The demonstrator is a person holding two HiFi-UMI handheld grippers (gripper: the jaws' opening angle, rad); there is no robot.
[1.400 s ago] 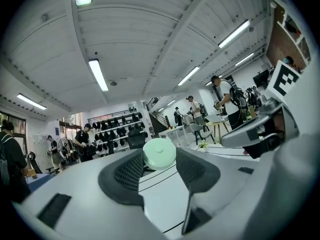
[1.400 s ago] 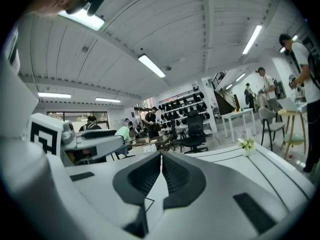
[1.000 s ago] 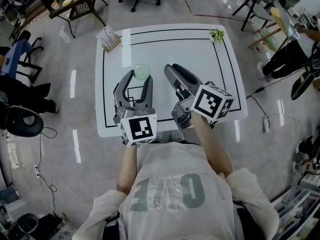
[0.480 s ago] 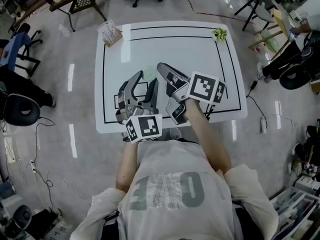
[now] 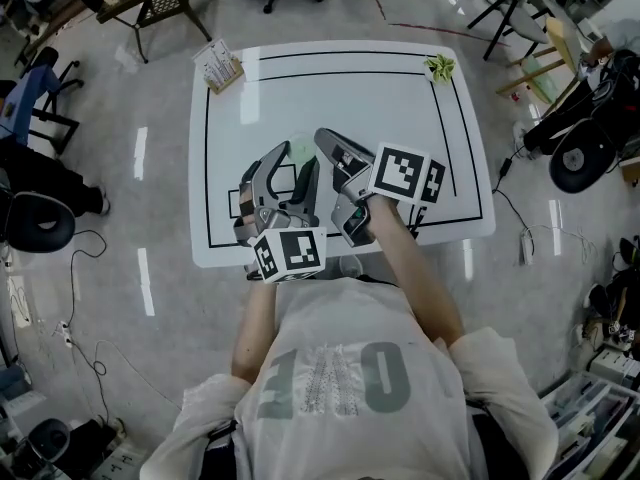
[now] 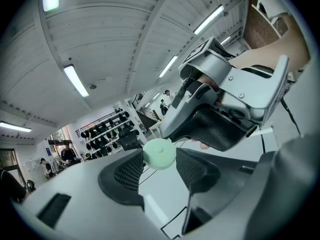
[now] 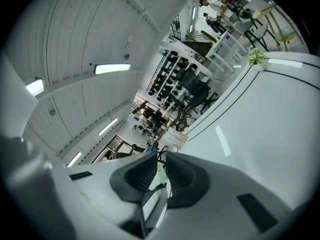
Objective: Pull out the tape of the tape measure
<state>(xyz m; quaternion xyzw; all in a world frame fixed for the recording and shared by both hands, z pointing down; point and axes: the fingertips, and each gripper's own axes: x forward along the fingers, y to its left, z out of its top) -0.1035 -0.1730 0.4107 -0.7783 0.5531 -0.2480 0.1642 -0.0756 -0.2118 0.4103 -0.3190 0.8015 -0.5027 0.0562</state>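
Left gripper view: the tape measure (image 6: pixel 159 153), a pale-green round puck, sits btwn the two pads of the left claw (image 6: pixel 159 160). The jaws stand fairly wide and are closed on its rim, one pad each side. Its flat face, w/ a small centre dot, is turned up. The body is round, so there is no long axis to speak of, and no pulled-out blade can be made out.

Head view puts the puck over the middle of the white worktop (image 5: pixel 400 108), inside the black outline (image 5: pixel 207 168). Can't tell if it rests on the surface or hangs just above.

The right claw (image 7: pixel 160 159) comes in from the right, tips just beside the puck. In the right gripper view its jaws have just been closing and only a narrow slot is left. A pale-green sliver shows in the slot, but the pads are not seen pressing on it.

The left claw's marker cube (image 5: pixel 290 253) sits at its near end, by the person's chest.

At the worktop's far-left corner a small card stand (image 5: pixel 220 66) has cards standing in it. At the far-right corner is a little green plant (image 5: pixel 437 67), pot too small to make out. A black office chair (image 5: pixel 35 223) stands on the floor to the left.
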